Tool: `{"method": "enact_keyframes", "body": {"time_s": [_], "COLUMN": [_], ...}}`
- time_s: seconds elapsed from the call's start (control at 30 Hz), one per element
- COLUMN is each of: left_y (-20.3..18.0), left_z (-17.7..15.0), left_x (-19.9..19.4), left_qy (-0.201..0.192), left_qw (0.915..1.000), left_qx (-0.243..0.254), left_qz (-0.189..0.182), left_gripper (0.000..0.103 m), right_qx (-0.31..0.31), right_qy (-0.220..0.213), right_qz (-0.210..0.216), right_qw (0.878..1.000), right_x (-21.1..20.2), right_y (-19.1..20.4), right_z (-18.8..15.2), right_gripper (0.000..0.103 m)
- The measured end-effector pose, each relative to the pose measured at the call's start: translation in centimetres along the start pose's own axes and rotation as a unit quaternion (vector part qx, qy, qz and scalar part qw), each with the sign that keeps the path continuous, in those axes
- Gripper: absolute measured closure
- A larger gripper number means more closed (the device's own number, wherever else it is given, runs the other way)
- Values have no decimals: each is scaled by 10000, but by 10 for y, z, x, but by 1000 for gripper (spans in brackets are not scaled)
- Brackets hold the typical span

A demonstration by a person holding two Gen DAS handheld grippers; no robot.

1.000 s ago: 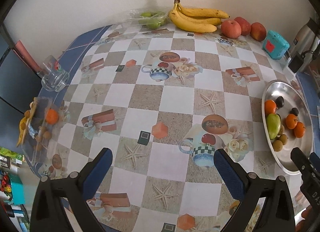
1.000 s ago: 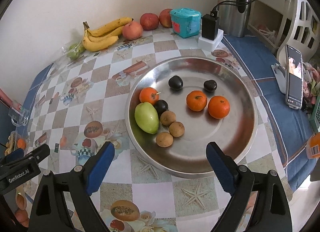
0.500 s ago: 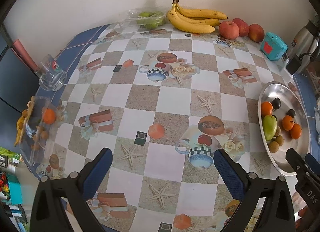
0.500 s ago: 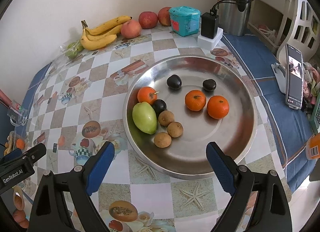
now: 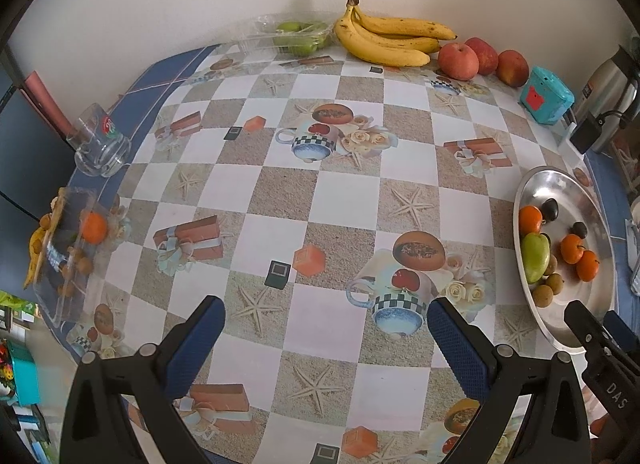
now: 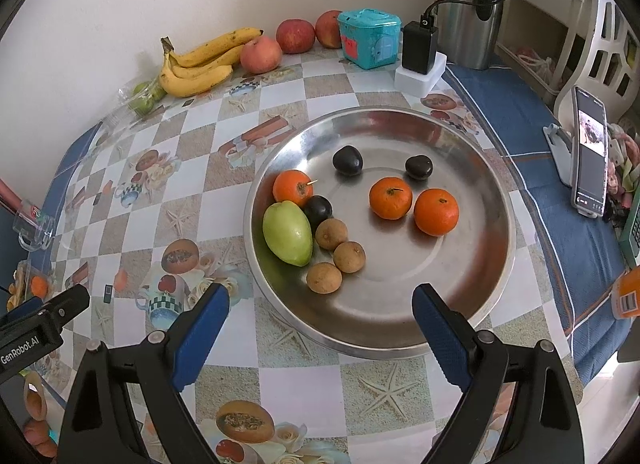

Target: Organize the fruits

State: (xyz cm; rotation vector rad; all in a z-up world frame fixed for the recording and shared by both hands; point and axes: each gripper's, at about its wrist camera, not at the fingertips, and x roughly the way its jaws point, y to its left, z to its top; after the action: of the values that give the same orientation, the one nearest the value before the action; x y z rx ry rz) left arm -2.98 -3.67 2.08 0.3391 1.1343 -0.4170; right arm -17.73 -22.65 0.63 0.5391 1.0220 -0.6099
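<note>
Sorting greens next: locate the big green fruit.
In the right wrist view, the green fruit lies at the steel tray's left edge, touching an orange and a dark plum.

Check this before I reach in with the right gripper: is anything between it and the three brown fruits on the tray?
Nothing visible. The right gripper hangs open over the tray's near rim, with only bare metal between it and the brown fruits.

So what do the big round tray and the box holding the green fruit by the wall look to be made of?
Round tray: looks like polished metal, probably stainless steel, since it mirrors the fruit. Box: thin clear plastic, as the green fruit shows through.
</note>
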Motion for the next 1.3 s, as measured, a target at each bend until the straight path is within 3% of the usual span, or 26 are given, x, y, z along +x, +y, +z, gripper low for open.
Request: {"method": "enact_keyframes", "body": {"time_s": [1.3], "left_y": [1], "left_z": [-1], "left_x": [1], "left_qy": [16], "left_qw": [10000], "left_qx": [-36], "left_qz": [-5], "left_gripper": [1], "right_qx": [-33], "right_qy": [45], "right_qz": [-13], "right_qw": [10000], "right_x": [2], "right_y": [2], "right_z": [-1], "right_gripper": [10]}}
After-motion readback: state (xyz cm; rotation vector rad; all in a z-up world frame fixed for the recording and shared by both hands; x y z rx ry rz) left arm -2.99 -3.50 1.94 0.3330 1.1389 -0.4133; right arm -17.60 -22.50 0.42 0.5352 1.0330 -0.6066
